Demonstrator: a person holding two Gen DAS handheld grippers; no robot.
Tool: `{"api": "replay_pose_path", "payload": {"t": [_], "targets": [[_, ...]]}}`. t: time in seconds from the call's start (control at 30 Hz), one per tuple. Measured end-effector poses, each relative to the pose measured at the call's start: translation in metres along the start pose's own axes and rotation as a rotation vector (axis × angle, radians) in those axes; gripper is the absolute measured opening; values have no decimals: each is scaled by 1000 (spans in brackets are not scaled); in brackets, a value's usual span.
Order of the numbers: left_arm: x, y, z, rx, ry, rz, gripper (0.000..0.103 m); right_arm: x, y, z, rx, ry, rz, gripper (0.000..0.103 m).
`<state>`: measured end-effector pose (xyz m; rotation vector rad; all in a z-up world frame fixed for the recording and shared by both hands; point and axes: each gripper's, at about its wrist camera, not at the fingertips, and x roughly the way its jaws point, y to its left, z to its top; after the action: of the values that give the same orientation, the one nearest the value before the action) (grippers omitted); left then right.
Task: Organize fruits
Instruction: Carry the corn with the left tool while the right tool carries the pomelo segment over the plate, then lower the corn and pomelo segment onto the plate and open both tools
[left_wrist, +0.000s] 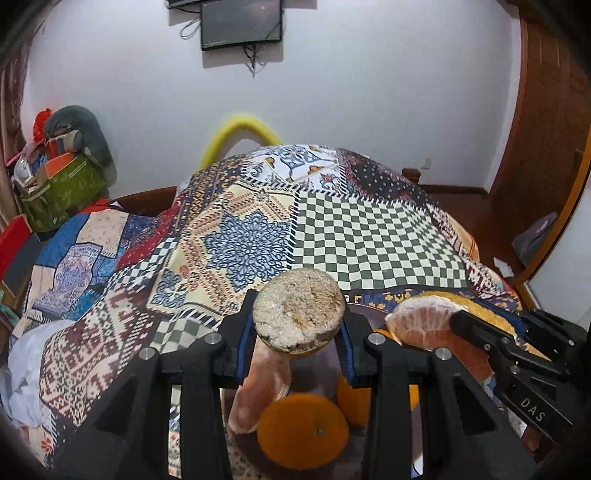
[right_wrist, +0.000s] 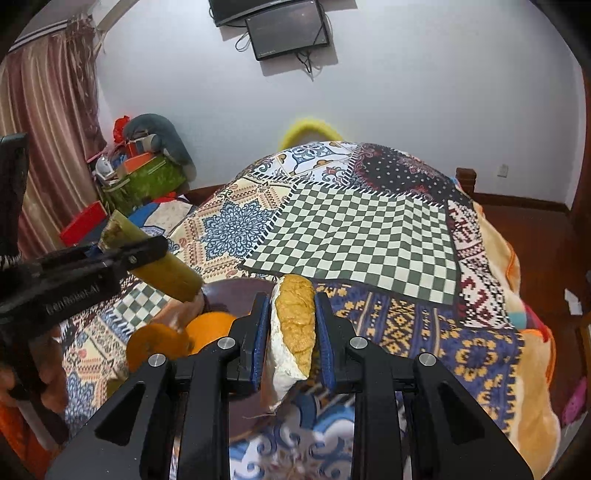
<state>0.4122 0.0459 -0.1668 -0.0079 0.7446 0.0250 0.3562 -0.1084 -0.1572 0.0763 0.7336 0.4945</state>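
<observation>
Right now both tools are loaded. Left gripper (left_wrist: 299, 325) is clamped partway closed on a sugarcane piece (left_wrist: 298, 312): blue pads press its sides, cut fibrous end faces the camera. In the right wrist view the same piece (right_wrist: 162, 267) reads as a short green-yellow stalk sticking out both sides of the left gripper (right_wrist: 110, 258), tilted down toward the plate.

Right gripper (right_wrist: 291, 332) is at its tightest, pinching a peeled fruit wedge (right_wrist: 295, 325), yellowish pith outward, white rind edge hanging below the pads. Left wrist view shows the other face of that wedge (left_wrist: 421, 325): pale orange segment flesh, with the right gripper (left_wrist: 476, 332) coming in from the right edge.

Task items: dark brown plate (left_wrist: 364, 314) sits on the patchwork quilt (left_wrist: 351, 236), just under both tools. Whole orange (left_wrist: 303, 428) lies nearest in the left view, a second orange (left_wrist: 352, 398) beside it, mostly hidden by the finger. Right view shows two oranges (right_wrist: 212, 328) left of its own fingers, and a hand (right_wrist: 22, 373) gripping the left tool's handle at the frame edge.

Left view only: pinkish blurred object (left_wrist: 258, 387) below the cane; cannot tell what it is.
</observation>
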Motion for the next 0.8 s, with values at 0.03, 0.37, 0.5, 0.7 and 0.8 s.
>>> {"api": "replay_pose_path", "payload": {"t": [0.03, 0.37, 0.5, 0.7, 0.8], "targets": [[5, -3, -1, 11, 4, 5, 38, 3, -1, 1, 8, 2, -1, 22], [29, -15, -18, 44, 107, -16, 38, 8, 4, -18, -13, 83, -8, 23], [23, -14, -21, 48, 121, -21, 38, 7, 1, -17, 12, 117, 28, 23], [13, -13, -25, 53, 121, -33, 38, 8, 6, -24, -2, 156, 41, 28], [7, -17, -26, 71, 117, -43, 38, 10, 5, -25, 7, 170, 53, 29]]}}
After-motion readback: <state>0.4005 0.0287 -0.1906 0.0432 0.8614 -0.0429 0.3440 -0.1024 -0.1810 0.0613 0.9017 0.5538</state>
